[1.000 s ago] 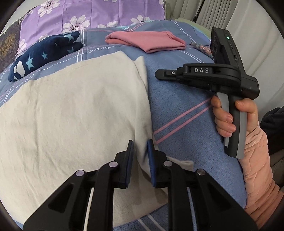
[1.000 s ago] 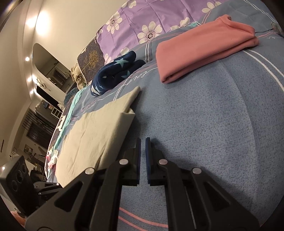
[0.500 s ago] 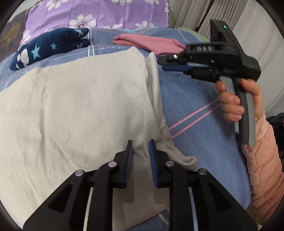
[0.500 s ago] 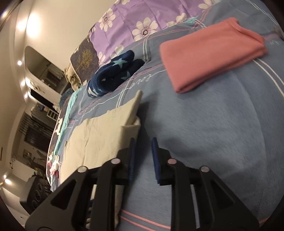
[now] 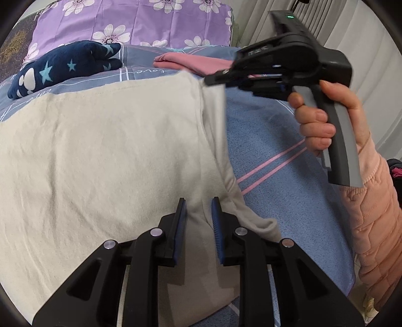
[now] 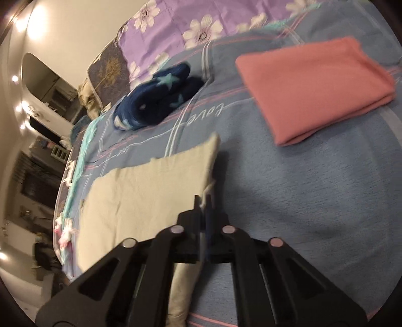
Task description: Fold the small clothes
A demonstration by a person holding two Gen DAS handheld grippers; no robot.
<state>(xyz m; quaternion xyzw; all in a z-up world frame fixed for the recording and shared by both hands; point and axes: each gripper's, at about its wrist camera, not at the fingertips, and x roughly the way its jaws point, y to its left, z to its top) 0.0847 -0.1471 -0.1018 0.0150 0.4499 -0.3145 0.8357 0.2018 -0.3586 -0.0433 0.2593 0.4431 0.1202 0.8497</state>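
A blue bedspread [image 5: 289, 196] with pink stripes fills both views, a purple floral pillow [image 5: 140, 22] along the top. The cream garment [image 5: 100, 156] lies spread across the left and centre of the left wrist view, its right edge running from the upper middle to the lower middle. A folded pink cloth [image 6: 316, 88] sits upper right in the right wrist view; a navy star-print item [image 6: 158, 98] lies upper left of centre. The left gripper [image 5: 198, 216] has its 2 fingers spread over the cream fabric at bottom centre. The right gripper [image 6: 203, 208] is pinched on the garment's far corner edge.
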